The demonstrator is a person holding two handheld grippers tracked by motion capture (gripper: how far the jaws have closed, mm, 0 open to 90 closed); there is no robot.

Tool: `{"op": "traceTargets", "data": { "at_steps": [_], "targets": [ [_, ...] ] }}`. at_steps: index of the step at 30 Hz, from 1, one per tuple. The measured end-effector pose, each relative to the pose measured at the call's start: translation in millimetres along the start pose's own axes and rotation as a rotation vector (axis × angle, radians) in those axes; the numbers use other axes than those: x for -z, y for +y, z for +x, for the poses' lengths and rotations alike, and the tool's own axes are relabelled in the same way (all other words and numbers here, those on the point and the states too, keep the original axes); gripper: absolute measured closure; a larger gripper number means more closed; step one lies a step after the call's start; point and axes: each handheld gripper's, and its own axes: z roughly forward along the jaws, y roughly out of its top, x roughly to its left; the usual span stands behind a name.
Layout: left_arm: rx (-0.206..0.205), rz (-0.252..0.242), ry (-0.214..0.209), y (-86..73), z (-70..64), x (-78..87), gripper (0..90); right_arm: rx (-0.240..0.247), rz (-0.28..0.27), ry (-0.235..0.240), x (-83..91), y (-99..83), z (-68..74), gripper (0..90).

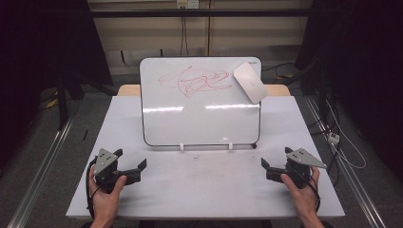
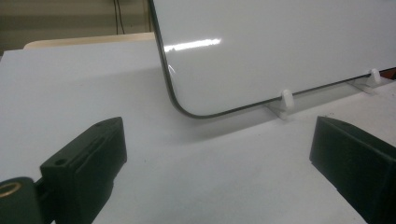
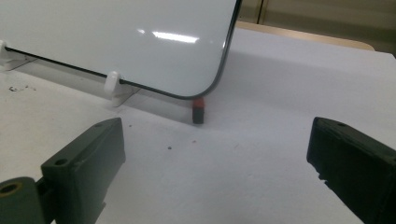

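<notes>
A: Matte white rectangular tabletop [image 1: 209, 185], smooth, faintly smudged and flecked with dark specks near its middle; dim room and pale wall behind.

B: Propped near the far edge: glossy white whiteboard with thin black rim and rounded corners [image 1: 199, 116], leaning back on two small white plastic feet [image 1: 181, 147]. Long axis running left to right across the table; writing face turned toward the near edge and tilted upward.

A: Red scribbled loops [image 1: 195, 81] across the upper part of that face. Pale, smooth, oval-shaped eraser [image 1: 250, 82] resting on the upper right corner, long axis slanting down to the right.

B: Seen from the right gripper view: small dark block with a red top [image 3: 198, 110] standing on the table, just beside the board's lower corner.

A: Left black two-jaw gripper with grey triangular plate [image 1: 130, 164], near the front left, held in a hand [image 1: 107, 194]; jaws spread wide, nothing between them, well apart from the board.

B: Right black two-jaw gripper [image 1: 275, 164], near the front right, likewise released and bare, jaws pointing inward toward the table's middle.
</notes>
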Motion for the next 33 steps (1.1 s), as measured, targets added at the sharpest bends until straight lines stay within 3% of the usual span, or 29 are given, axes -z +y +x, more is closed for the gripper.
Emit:
{"op": "traceTargets", "data": {
  "at_steps": [15,21,30,33],
  "targets": [
    [0.001,0.027,-0.011,-1.3,-0.5,-1.4,3.9,0.023,0.002,0.010,-4.0,2.8,5.9,3.7],
    [0.015,0.027,-0.011,-0.9,2.2,-1.9,4.4,0.028,0.035,0.028,-10.0,3.9,7.8,6.0],
    [0.015,0.026,-0.009,-1.2,2.3,-2.6,4.4,0.036,0.035,0.017,-13.6,15.0,9.0,4.2],
    [0.009,0.028,-0.012,-1.8,2.8,-2.8,4.4,0.062,0.019,0.012,-16.6,22.4,9.5,3.6]
  ]
}}
